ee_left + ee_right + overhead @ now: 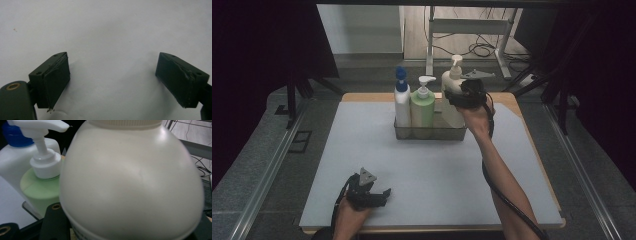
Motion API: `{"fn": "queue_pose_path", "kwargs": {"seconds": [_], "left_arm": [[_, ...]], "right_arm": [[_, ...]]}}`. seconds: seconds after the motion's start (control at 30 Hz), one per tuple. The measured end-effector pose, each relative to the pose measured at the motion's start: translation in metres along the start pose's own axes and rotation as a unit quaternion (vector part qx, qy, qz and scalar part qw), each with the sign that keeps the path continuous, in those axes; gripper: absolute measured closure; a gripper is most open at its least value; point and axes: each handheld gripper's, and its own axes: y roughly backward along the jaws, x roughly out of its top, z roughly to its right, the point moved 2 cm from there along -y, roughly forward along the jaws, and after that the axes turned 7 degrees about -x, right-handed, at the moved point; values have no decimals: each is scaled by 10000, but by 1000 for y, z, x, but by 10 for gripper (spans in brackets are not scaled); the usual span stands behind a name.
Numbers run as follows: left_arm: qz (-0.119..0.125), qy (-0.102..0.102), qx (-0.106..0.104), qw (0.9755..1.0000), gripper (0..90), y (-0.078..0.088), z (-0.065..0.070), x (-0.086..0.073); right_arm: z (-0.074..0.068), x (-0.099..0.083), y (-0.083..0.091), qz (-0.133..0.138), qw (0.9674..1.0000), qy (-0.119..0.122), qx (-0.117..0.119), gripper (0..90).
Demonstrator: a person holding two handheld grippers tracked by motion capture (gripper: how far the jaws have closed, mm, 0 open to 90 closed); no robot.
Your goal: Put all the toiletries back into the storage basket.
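A large cream pump bottle (451,82) stands at the right end of a metal basket (430,134), and up close its body (130,182) sits between my right jaws. My right gripper (458,98) is shut on the bottle's upper body from the right side; one black finger (56,222) shows at its lower left. Whether the bottle's base rests on the basket floor is hidden. A green pump bottle (422,107) (40,187) and a white bottle with a blue cap (402,102) (15,167) stand in the basket beside it. My left gripper (379,195) (112,80) is open over the grey mat, holding nothing.
The grey mat (422,170) covers a wooden table whose edge (542,165) shows at the right. The basket sits at the mat's far middle. Beyond the table stand a metal frame (472,30) and floor cables (482,49). Dark curtains hang on both sides.
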Motion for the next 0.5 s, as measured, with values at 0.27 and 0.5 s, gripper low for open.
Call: {"fn": "queue_pose_path", "kwargs": {"seconds": [0.27,0.5], "left_arm": [[-23,-21,-1,10000,119,0,0,0],[-23,-20,-2,10000,119,0,0,0]], "right_arm": [[0,-1,-14,0,10000,-5,-29,397],[-2,-5,-26,-9,10000,13,-50,397]]}}
